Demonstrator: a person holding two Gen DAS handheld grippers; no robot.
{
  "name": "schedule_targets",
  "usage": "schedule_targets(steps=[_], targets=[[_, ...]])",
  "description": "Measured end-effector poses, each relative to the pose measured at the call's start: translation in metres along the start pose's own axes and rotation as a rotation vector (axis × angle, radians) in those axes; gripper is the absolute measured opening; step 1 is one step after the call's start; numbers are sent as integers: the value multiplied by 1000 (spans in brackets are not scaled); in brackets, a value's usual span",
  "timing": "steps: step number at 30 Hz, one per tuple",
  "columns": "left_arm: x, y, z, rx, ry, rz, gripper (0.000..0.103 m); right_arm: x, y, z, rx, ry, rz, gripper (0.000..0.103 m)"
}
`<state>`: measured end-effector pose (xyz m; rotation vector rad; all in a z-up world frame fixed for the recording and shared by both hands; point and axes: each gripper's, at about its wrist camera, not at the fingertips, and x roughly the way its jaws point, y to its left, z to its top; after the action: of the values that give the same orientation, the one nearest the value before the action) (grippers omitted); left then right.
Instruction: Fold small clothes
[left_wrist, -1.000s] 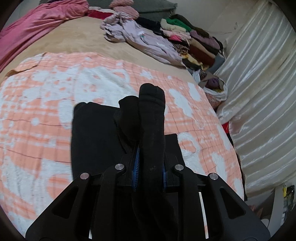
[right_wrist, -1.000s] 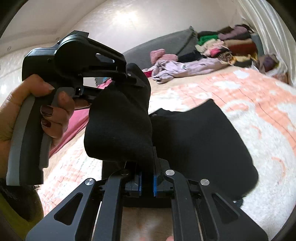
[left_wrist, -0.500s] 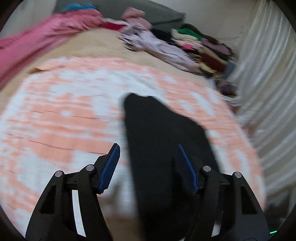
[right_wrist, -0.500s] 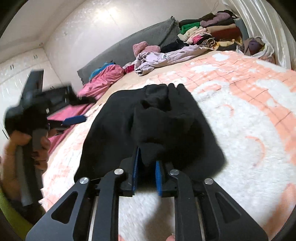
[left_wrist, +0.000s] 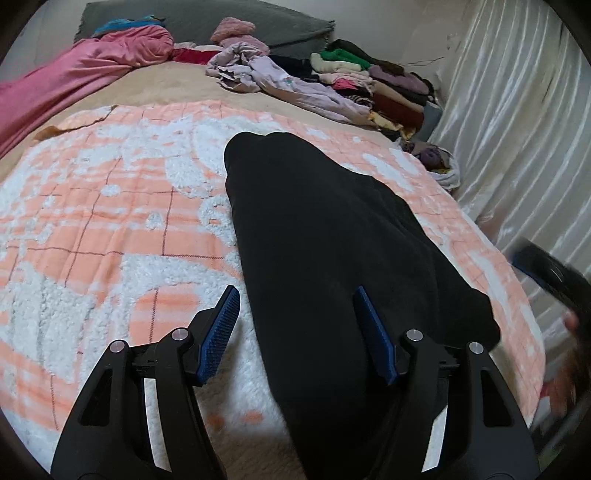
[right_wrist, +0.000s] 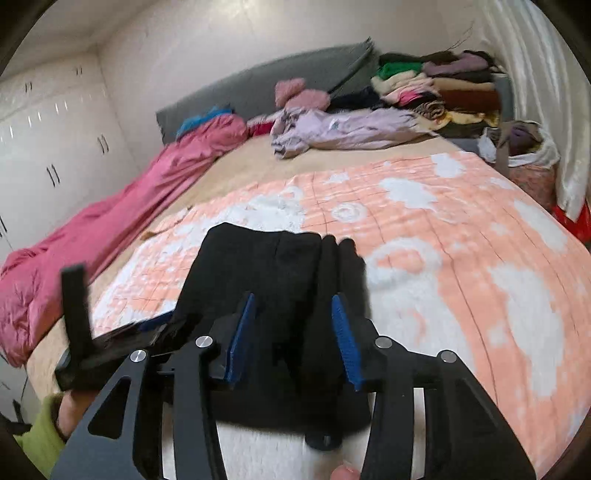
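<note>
A black garment (left_wrist: 325, 236) lies folded in a long strip on the orange-and-white blanket (left_wrist: 110, 221). My left gripper (left_wrist: 295, 317) hovers low over its near end. Its jaws are opening, and the blue pads (left_wrist: 221, 325) stand apart on either side of the cloth without pressing it. In the right wrist view the same garment (right_wrist: 258, 266) lies just ahead of my right gripper (right_wrist: 293, 328). Those jaws are opening too, with the cloth seen between the pads and loose. The left gripper (right_wrist: 79, 317) shows blurred at the left, held by a hand with a green sleeve (right_wrist: 40, 439).
A pink quilt (left_wrist: 74, 77) lies along the bed's left side. A lilac garment (left_wrist: 280, 81) and a stack of folded clothes (left_wrist: 373, 81) sit at the far end by the grey headboard (right_wrist: 258, 85). A white curtain (left_wrist: 517, 129) hangs at the right.
Both grippers held the black garment up a second ago; both have let it go, and it now lies flat on the blanket. The jaws have spread and the right gripper has pulled back.
</note>
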<state>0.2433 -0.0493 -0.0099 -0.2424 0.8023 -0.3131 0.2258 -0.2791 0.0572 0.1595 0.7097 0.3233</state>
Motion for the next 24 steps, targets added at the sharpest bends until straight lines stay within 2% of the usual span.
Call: schedule_targets(steps=[3,7,9,15,17,18,20,22,24], targets=[[-5,5,0,2,11,-17,65,40,-6,20,-6,103,16,49],[-7,6,1,8,11,-25,66,89,-16,35,17,206,-30,49],[-7,4,1,26,10,-18,66,105,-19,36,30,246,-26,49],[-5,6,0,10,22,-33,68,127,-23,34,58,288,-13,49],[-5,7,0,7,24,-37,68,130,-21,34,60,292,-8,37],[-5,6,0,8,24,-37,68,131,-19,34,56,293,-1,25],[-6,6,0,6,24,-35,68,127,-10,35,12,277,-13,22],[-6,7,0,2,25,-35,68,125,-3,35,-28,265,-11,22],[-6,7,0,-1,26,-37,68,128,-1,34,-49,275,-8,29]])
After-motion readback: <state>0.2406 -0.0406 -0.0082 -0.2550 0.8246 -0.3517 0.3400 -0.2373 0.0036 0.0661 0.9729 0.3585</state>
